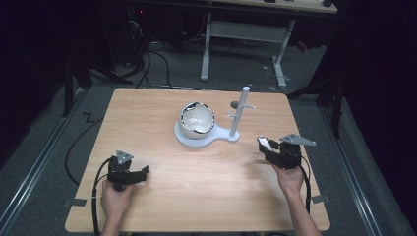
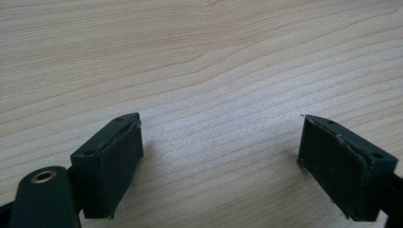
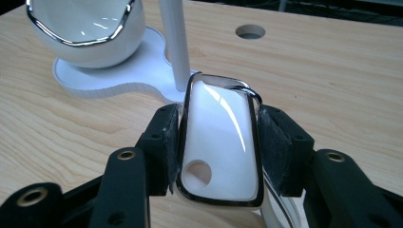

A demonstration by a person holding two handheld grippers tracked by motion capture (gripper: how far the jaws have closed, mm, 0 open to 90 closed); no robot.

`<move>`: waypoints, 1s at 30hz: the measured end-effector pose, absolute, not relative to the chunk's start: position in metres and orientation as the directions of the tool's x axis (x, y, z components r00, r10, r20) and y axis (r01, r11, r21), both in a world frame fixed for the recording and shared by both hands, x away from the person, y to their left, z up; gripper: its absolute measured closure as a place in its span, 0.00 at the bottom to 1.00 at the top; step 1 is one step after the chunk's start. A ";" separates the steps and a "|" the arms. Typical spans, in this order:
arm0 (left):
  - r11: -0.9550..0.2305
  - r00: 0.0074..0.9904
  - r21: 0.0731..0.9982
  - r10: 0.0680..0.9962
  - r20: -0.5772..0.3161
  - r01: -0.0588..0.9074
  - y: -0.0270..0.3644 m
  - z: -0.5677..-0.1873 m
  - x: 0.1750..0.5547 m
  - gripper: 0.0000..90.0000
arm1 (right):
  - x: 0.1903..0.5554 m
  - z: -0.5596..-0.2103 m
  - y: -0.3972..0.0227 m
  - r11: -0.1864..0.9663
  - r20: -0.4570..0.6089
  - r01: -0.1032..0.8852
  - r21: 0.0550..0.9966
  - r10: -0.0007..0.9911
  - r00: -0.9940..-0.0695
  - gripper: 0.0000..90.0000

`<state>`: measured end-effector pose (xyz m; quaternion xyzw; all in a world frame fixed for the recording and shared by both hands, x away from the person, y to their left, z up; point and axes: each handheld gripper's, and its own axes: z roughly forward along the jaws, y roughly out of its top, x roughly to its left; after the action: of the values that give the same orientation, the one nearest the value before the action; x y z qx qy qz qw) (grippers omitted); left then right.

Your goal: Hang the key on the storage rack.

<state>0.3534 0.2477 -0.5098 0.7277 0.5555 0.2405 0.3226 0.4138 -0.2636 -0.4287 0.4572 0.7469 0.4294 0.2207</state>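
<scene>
High view. Wooden table point(image 1: 162, 206) with a white stand base point(image 1: 189, 140) at centre, carrying a white egg-shaped bowl with a chrome rim point(image 1: 196, 120) and, at its right end, an upright white post with short pegs point(image 1: 239, 110). Right gripper point(image 1: 268, 146) near the table's right edge, clamped on a small white chrome-edged piece point(image 1: 266, 143), raised clear of the wood. Post up and to the left of that piece, near but apart. Left gripper point(image 1: 140, 173) low at the table's left, well apart from the stand. Right hand clearly the nearer to the post.

Left gripper view. Both black pads point(image 2: 116, 161) spread wide with nothing between them, bare wood grain beneath. No part of the stand visible here.

Right gripper view. Jaws closed on the two long sides of the white piece point(image 3: 221, 142), a rounded rectangular plate with a chrome border, its long axis running away from the camera towards the post point(image 3: 175, 45). Round hole point(image 3: 197, 172) at the near end of the plate, invisible from above. Far end close before the post's foot; touching or not cannot be told. Bowl point(image 3: 90, 28) at upper left, a round hole in the table point(image 3: 250, 32) behind. Probable next demand: hole brought to a peg, so the plate's near end must turn towards the post.
</scene>
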 end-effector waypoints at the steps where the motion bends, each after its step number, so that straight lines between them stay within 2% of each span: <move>1: -0.175 0.267 0.737 0.964 -0.009 0.653 0.248 -0.510 0.353 0.17 | 0.413 -0.427 -0.263 0.214 0.063 0.489 0.845 0.870 -0.489 0.57; 16: -0.173 0.267 0.737 0.964 -0.009 0.653 0.248 -0.510 0.353 0.17 | 0.410 -0.399 -0.261 0.220 0.065 0.440 0.870 0.835 -0.547 0.57; 30: -0.173 0.267 0.737 0.964 -0.009 0.653 0.248 -0.510 0.353 0.17 | 0.412 -0.383 -0.265 0.206 0.078 0.424 0.882 0.823 -0.562 0.57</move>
<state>0.3534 0.2476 -0.5098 0.7273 0.5558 0.2405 0.3231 0.4123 -0.2648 -0.3835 0.4175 0.7471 0.4721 0.2113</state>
